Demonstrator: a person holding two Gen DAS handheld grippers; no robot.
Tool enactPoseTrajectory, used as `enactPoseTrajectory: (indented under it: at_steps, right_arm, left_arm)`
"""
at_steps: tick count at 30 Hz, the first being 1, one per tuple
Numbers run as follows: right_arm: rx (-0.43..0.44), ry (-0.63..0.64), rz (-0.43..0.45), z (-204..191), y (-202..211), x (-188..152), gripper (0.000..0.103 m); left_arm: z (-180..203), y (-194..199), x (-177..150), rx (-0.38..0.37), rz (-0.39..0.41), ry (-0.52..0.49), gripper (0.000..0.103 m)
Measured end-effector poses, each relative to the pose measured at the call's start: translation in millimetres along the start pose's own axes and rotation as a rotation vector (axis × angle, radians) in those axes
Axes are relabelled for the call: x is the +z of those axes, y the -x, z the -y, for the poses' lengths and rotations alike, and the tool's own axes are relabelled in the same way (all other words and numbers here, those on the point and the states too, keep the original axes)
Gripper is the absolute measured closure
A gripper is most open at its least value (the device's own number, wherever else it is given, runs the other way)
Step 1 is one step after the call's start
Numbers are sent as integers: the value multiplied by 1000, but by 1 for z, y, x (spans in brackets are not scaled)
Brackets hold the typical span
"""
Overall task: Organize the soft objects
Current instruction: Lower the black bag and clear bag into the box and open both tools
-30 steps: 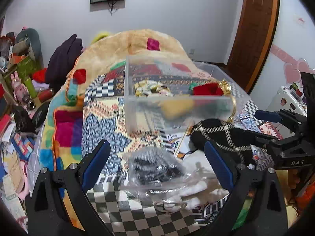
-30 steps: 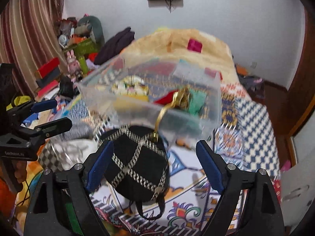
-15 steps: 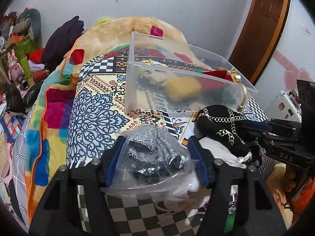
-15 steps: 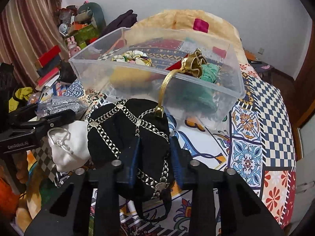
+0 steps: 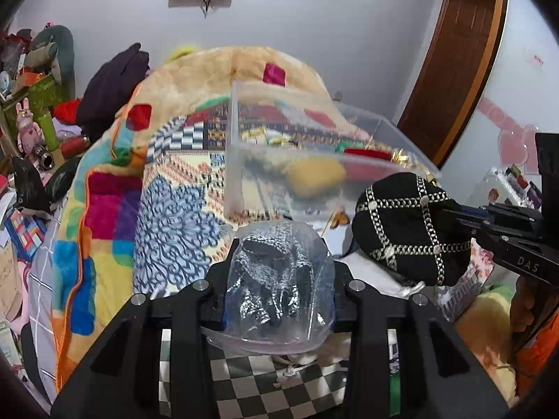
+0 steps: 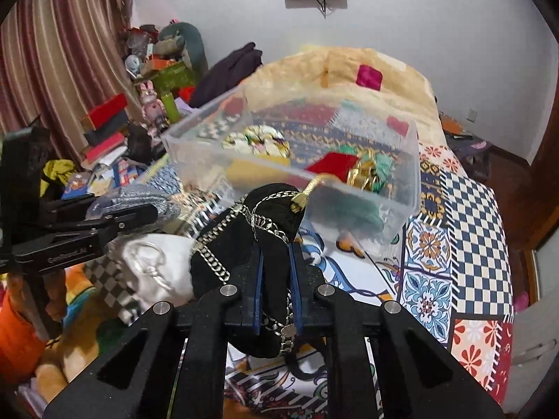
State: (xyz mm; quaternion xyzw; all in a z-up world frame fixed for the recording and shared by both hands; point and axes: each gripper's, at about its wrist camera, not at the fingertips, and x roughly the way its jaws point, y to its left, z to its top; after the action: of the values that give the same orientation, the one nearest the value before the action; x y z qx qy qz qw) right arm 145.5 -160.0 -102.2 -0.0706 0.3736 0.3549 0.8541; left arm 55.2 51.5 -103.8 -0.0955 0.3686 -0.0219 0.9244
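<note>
Left gripper [image 5: 279, 279]: I am squeezing it shut on the bag [image 5: 279, 279], a clear one with a gray knit thing inside.
Right gripper [image 6: 276, 279]: I am pinching it tight on the black hat [image 6: 265, 230], the one with silver chains.
Where they are: I am holding both up above the bedspread [image 6: 454, 244], the bag on the left and the hat on the right, near each other but apart.
Bin [image 6: 401, 181]: it is sitting farther away on the bed, with soft things already inside.
Gold strap [image 6: 311, 188]: it is hanging over the near wall of the bin, touching the top of the hat.
Doing it well: I think I am carrying both to the bin, so I am planning to lift them higher than the wall first.
Watch out: I think the strap could snag on the hat.
Letting go: only when each thing is over the bin.
</note>
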Motion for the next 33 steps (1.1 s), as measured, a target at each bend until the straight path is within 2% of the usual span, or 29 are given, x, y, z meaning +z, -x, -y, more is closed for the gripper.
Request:
enactPoseTrajectory:
  at_steps: [8,17,22,25,33]
  right_arm:
    - [4,-3,94,-2,23,19,91]
    - [-27,-39,229,12,43,56,91]
    - [-56,-56,270,18,40,73,91]
    - [-71,-66,267,21,30,81,91]
    - [-101,-94,235,30,3,89,91]
  left_arm:
    - [10,27,28,-5,115,-18,65]
    - [28,33,64,4,216,-67,65]
    - [31,21,84,-10,218,-62,65]
    - [32,8,95,-26,199,-49,65]
    - [34,-30,111,0,147,-53,65]
